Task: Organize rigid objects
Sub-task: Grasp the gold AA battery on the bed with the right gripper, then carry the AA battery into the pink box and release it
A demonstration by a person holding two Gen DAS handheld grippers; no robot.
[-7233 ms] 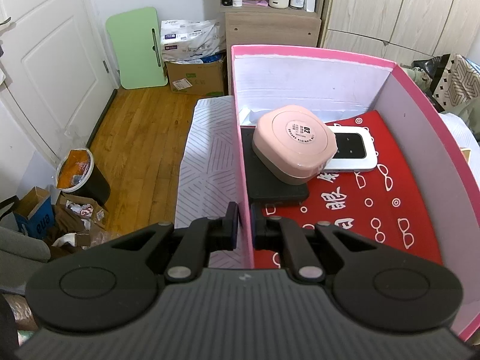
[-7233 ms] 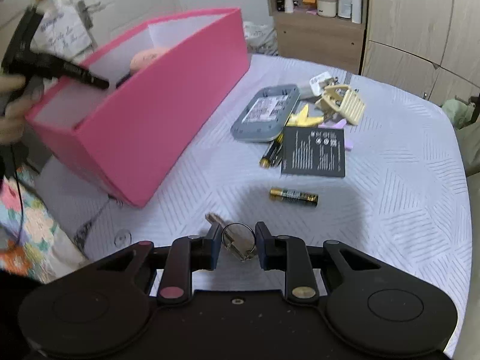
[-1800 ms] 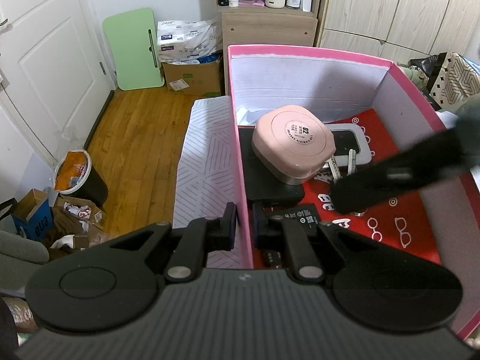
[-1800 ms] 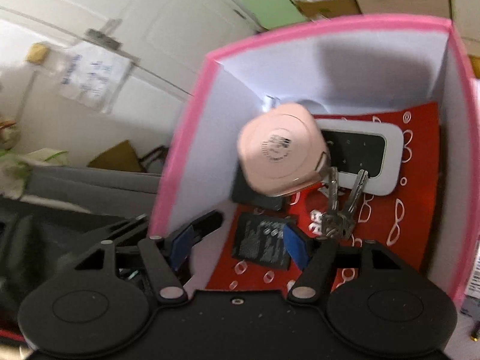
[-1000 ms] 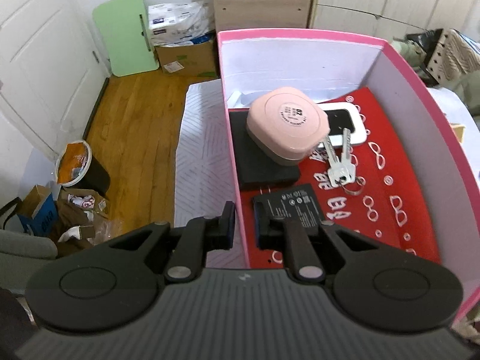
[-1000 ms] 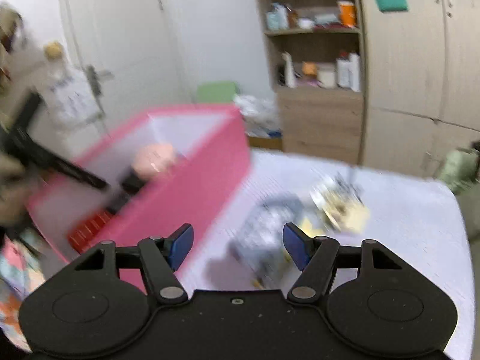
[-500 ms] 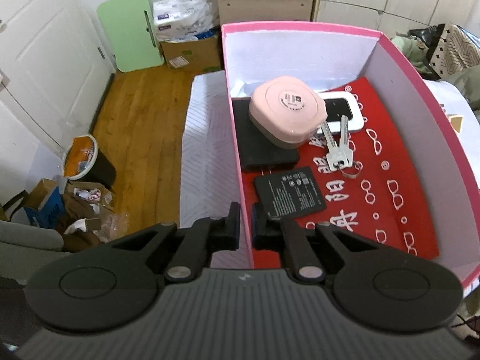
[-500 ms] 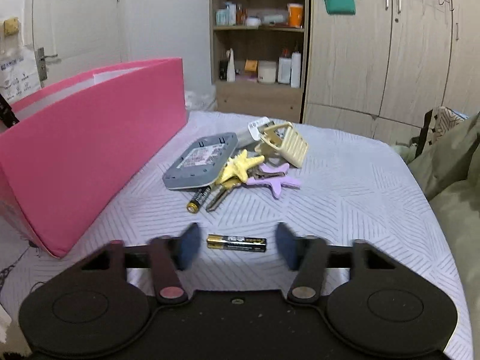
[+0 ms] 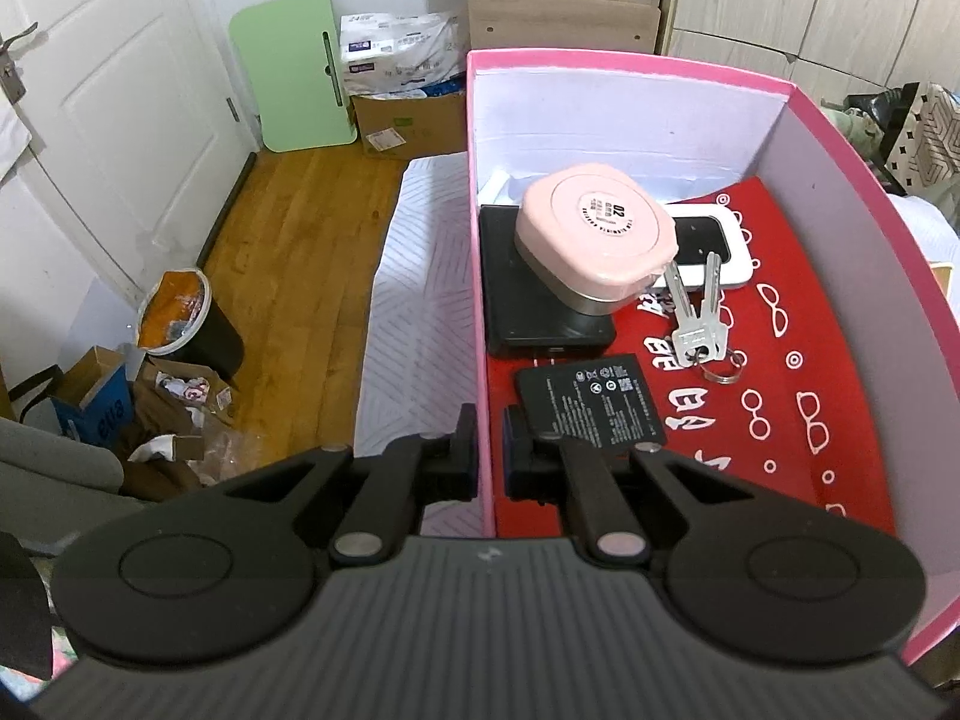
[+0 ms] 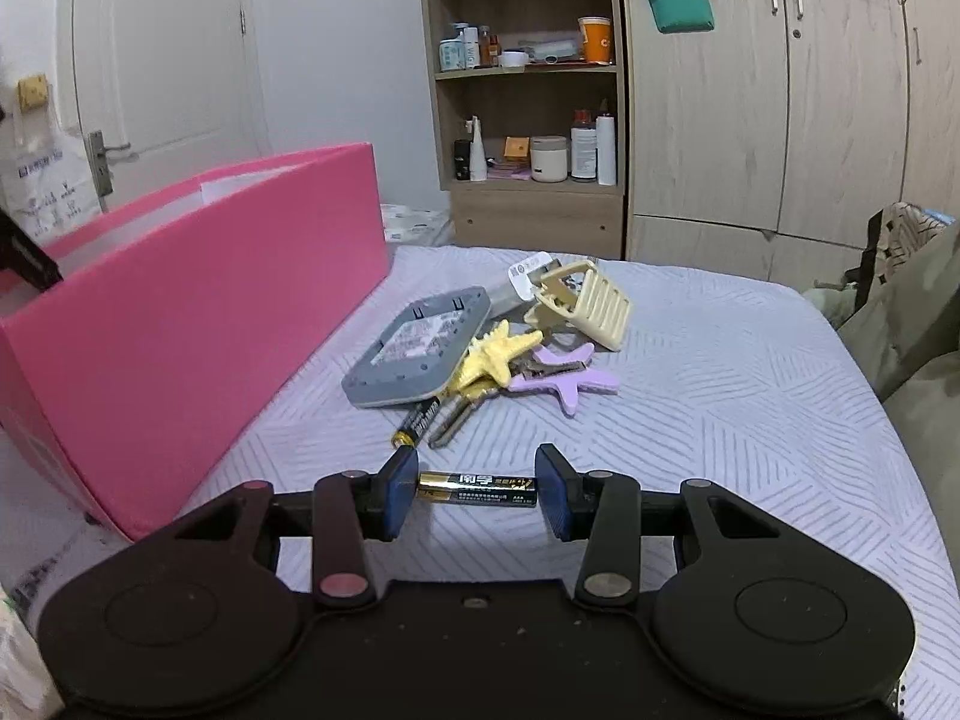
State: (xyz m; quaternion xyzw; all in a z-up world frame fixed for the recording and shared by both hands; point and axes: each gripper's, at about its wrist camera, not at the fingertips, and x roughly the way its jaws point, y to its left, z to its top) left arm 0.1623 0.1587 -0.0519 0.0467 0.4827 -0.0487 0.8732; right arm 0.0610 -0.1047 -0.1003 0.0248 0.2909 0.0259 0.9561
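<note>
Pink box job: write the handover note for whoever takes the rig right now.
Left gripper: shut on the pink box wall, steadying it.
Right gripper: jaws have just been closing endwise on the loose battery on the bed; pads touch both ends.
Done, in box: pink case, keys, black battery pack.
Left on bed: second battery, grey cover, starfish clips, cream claw clip.
</note>
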